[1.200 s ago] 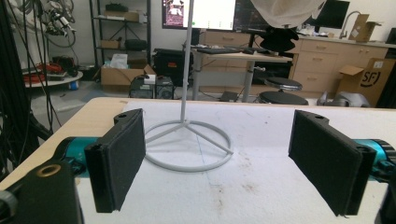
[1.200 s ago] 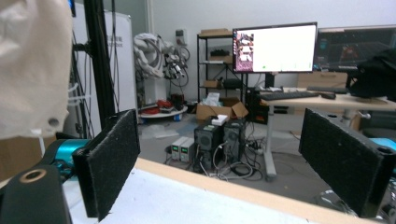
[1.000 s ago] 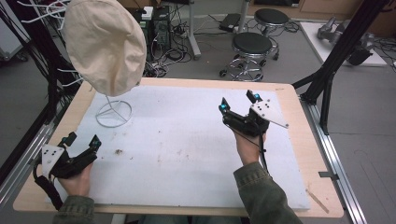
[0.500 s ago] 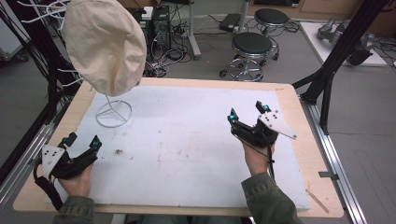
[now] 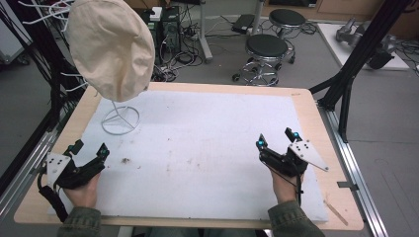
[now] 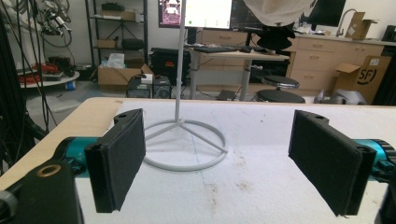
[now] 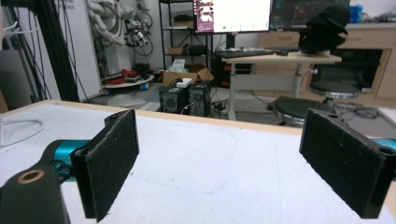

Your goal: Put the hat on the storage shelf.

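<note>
The cream hat hangs on the white wire stand at the table's eleven o'clock, well apart from both grippers. The left gripper at seven o'clock and the right gripper at four o'clock both rest with jaws spread, holding nothing. The light stand looks top-heavy, so a careless tug on the hat could tip it.

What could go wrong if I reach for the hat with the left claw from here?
1. The cream fabric hat sits high on a thin white wire stand with a small ring base; a sideways pull might tip it.
2. The open left claw points at the stand's pole, so it could grip the pole rather than the hat.
</note>
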`<state>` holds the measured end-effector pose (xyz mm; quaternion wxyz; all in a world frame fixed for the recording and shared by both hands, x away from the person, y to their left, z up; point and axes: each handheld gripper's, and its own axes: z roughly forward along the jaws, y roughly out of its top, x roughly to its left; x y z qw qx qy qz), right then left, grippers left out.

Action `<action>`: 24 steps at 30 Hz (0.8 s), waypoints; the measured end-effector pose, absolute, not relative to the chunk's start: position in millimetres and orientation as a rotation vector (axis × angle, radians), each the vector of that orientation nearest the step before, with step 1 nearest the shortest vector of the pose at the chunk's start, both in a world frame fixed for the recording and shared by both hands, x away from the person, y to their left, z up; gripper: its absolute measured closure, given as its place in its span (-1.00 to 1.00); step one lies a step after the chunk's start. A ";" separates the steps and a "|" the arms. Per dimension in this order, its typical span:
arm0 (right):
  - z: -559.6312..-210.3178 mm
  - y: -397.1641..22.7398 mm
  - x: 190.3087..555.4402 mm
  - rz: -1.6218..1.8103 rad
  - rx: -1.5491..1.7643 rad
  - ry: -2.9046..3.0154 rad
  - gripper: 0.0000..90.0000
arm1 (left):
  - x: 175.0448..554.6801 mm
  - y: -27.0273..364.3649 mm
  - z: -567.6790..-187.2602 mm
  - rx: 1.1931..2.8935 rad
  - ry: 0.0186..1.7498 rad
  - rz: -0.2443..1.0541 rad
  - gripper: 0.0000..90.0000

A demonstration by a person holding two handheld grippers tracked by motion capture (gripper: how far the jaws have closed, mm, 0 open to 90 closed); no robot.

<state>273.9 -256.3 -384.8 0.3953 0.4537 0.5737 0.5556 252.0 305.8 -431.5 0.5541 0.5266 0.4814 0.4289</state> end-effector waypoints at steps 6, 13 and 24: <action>-399.1 -269.6 268.8 1.393 1.202 1.435 -0.76 | 252.6 305.2 -432.0 1.249 1.135 1.013 -0.58; -410.9 -280.8 268.3 1.362 1.265 1.427 -0.76 | 253.2 305.0 -432.6 1.251 1.138 1.009 -0.58; -411.1 -286.4 267.3 1.354 1.272 1.418 -0.76 | 253.1 305.4 -433.7 1.261 1.140 0.999 -0.58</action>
